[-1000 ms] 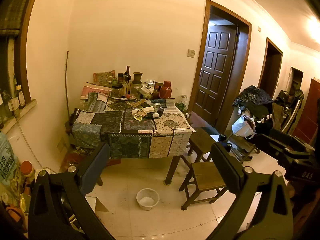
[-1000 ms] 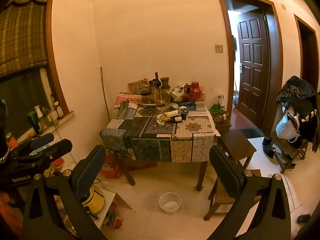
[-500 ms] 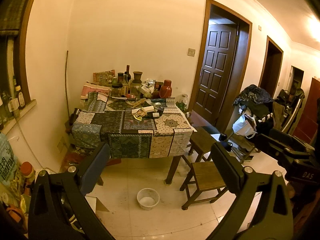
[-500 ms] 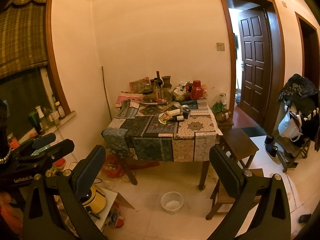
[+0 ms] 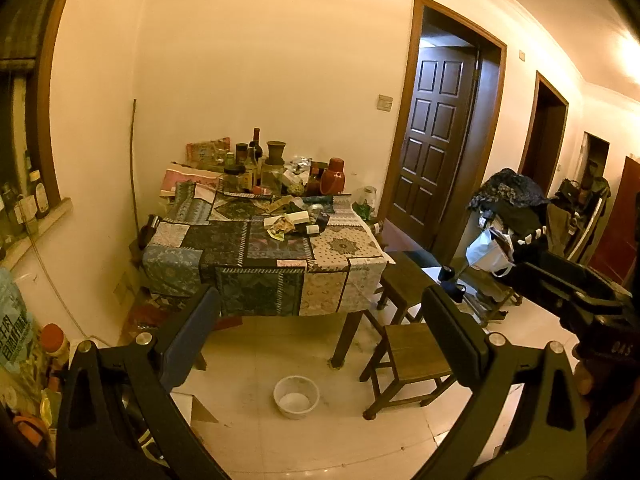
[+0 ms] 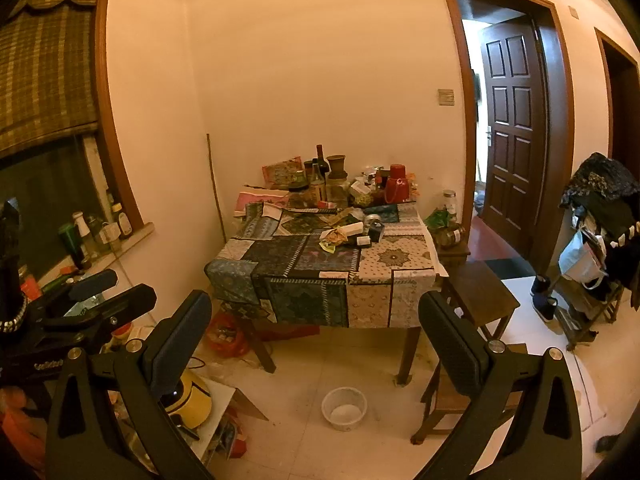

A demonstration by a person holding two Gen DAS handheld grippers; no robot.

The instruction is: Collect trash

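Observation:
A table with a patchwork cloth [image 5: 256,256] [image 6: 320,272] stands against the far wall, well ahead of both grippers. Crumpled wrappers [image 5: 280,226] [image 6: 334,238] and a white box [image 5: 298,217] [image 6: 352,229] lie near its middle. Bottles, jars and a red jug [image 5: 334,182] [image 6: 397,189] crowd its far edge. My left gripper [image 5: 318,312] is open and empty. My right gripper [image 6: 316,316] is open and empty. The right gripper's body [image 5: 576,296] shows in the left wrist view and the left gripper's body [image 6: 84,304] in the right wrist view.
A white bowl [image 5: 296,396] [image 6: 344,408] sits on the tiled floor before the table. Wooden stools [image 5: 416,352] [image 6: 480,292] stand at its right. A loaded rack [image 5: 508,216] [image 6: 596,240] is far right. A yellow appliance [image 6: 192,400] and clutter lie at left under a window sill with bottles.
Both views have shifted slightly; the table sits a little closer and more central in the right wrist view. Both grippers stay open and empty.

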